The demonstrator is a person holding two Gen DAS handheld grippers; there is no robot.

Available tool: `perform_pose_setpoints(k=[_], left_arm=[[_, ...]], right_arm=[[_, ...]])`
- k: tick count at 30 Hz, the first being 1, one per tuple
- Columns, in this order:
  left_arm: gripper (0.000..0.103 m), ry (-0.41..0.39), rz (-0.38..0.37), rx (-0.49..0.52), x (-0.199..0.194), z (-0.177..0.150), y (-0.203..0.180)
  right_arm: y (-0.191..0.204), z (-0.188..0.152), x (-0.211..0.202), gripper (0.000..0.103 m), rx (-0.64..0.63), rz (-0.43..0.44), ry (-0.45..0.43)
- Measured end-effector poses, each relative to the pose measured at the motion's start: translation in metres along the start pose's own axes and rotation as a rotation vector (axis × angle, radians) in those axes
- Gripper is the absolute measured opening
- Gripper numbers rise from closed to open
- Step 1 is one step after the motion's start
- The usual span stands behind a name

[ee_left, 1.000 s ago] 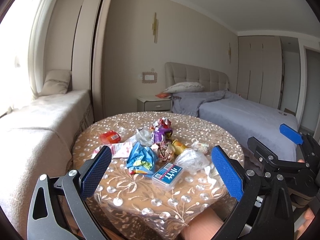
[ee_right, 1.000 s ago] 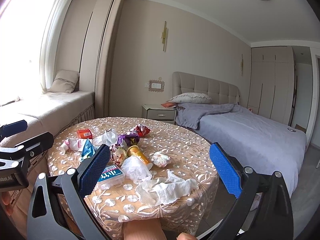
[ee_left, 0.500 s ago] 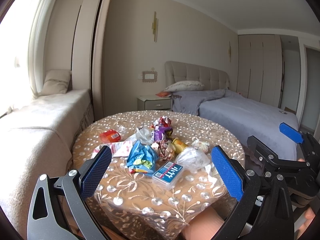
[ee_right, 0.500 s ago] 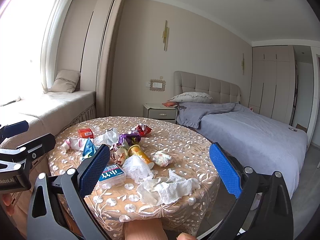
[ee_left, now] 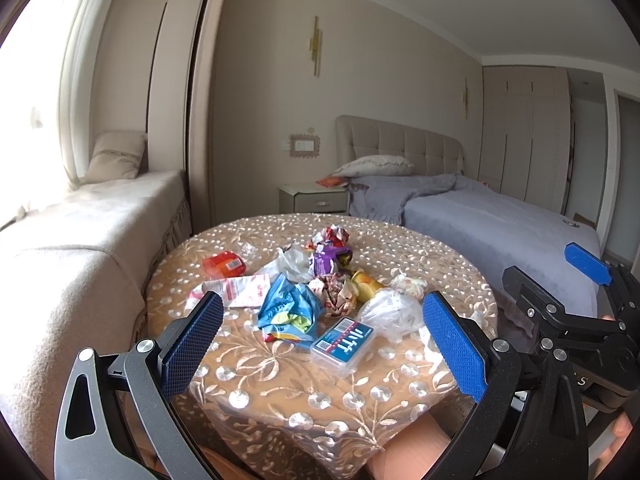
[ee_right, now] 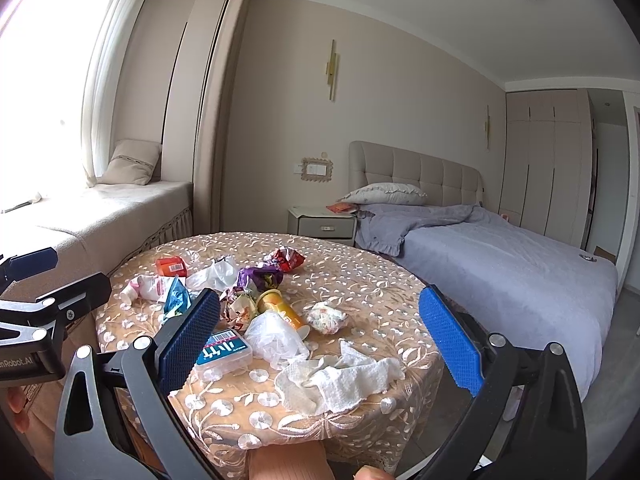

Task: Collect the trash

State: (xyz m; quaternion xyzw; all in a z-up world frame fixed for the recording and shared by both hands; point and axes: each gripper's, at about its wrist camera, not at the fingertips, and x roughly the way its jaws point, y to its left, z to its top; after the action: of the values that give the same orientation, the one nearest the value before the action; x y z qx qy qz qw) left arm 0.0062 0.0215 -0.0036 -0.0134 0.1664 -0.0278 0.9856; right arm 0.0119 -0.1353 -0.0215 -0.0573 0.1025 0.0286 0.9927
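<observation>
I hold my left gripper [ee_left: 322, 342] above the near edge of a round table draped in a tan, flower-embroidered cloth [ee_left: 280, 376], its blue-padded fingers spread wide with nothing between them. My right gripper [ee_right: 320, 338] hangs beside it in the same state — jaws wide apart, gripping nothing.

The trash lies heaped in the middle of the table. Nearest my left gripper sits a clear plastic box with a blue label [ee_left: 343, 345], and just behind it a crumpled blue snack bag [ee_left: 290, 308]. A scrunched clear plastic bag [ee_left: 390, 312] rests to the right of the box, touching an orange paper cup lying on its side [ee_right: 282, 310]. Further back are a crumpled purple wrapper [ee_left: 330, 260], a red and white wrapper [ee_left: 332, 236], a flat red packet [ee_left: 224, 264] off to the left, and a white and pink pouch [ee_left: 240, 290] lying flat near it.

From my right camera, a rumpled white paper towel [ee_right: 340, 376] sprawls at the table's near edge, just below the plastic bag. A small balled-up wrapper [ee_right: 326, 316] sits apart to the right of the cup.

Behind the table stands a bed with a lavender cover [ee_right: 500, 264] and a beige window seat [ee_left: 80, 232].
</observation>
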Motion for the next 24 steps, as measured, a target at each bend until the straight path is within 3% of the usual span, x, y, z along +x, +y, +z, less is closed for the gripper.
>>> perform_pose_setpoints(k=[24], left_arm=[[0.098, 0.117, 0.020, 0.009, 0.061, -0.024, 0.003]], right_arm=[[-0.010, -0.025, 0.059, 0.099, 0.022, 0.030, 0.103]])
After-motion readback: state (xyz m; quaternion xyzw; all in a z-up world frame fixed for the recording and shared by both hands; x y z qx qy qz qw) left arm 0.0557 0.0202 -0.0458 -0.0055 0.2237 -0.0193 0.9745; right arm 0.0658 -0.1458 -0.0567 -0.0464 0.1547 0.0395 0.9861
